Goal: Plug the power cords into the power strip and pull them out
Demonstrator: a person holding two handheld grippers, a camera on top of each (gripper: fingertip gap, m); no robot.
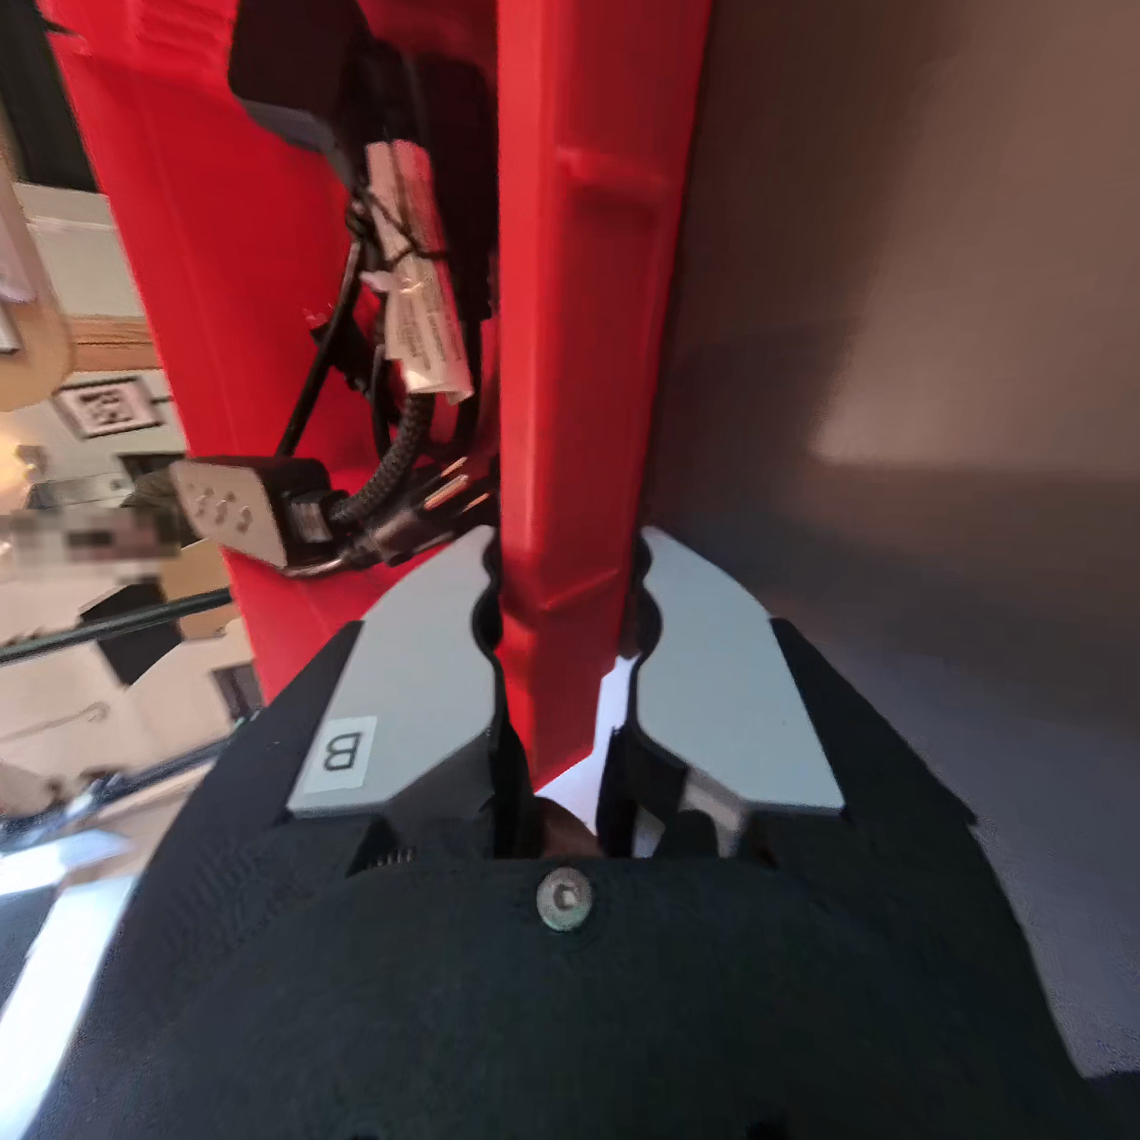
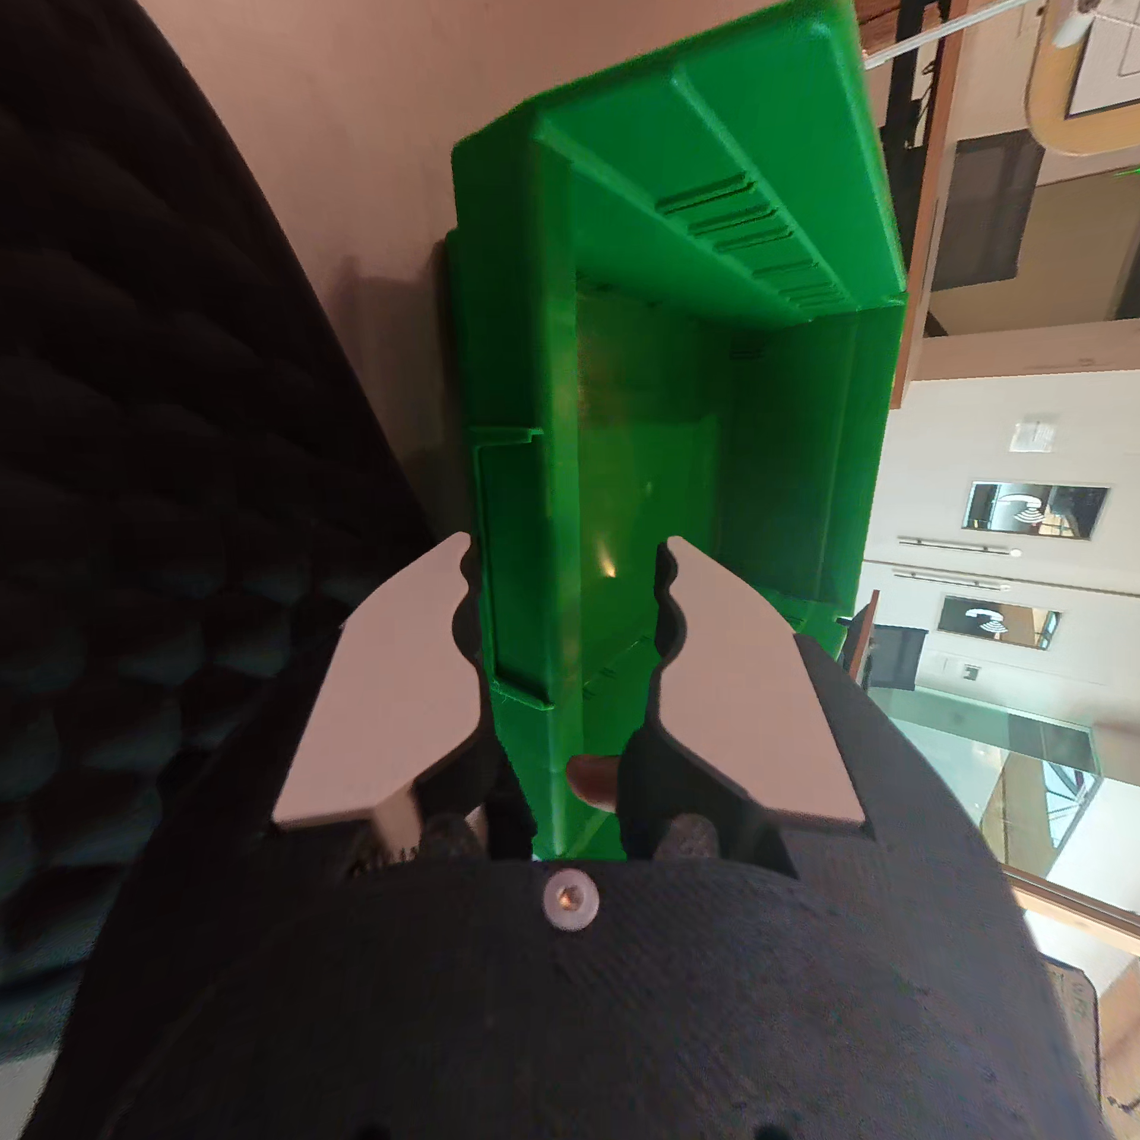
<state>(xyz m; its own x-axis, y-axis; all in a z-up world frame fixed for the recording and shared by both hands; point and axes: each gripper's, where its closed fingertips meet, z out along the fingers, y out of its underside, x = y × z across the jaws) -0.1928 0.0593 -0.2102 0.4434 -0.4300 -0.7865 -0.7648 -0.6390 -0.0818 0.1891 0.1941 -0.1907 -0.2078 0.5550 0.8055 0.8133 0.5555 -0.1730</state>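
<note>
A red bin [image 1: 574, 308] holds a bundle of black power cords [image 1: 395, 469] with white tags [image 1: 419, 296]. It also holds a grey-faced power strip [image 1: 228, 512] and a plug with bare metal prongs [image 1: 456, 487]. A black adapter [image 1: 296, 92] lies at the bin's far end. My left gripper [image 1: 567, 543] is shut on the red bin's side wall, one finger inside and one outside. My right gripper [image 2: 567, 549] straddles the side wall of a green bin [image 2: 802, 154], which has nothing in it, and is closed on that wall.
Both views are turned sideways. A beige tabletop [image 2: 370, 123] lies under the green bin. A dark ribbed mass [image 2: 154, 432] fills the left of the right wrist view. A grey surface [image 1: 894, 308] lies beside the red bin. Room furniture and wall panels show far behind. My hands' fingertips stand some 40 centimeters from each other. The black adapter [image 1: 296, 92] is closer to my left gripper, around 12 centimeters from its tips; the right tips are 35 centimeters off.
</note>
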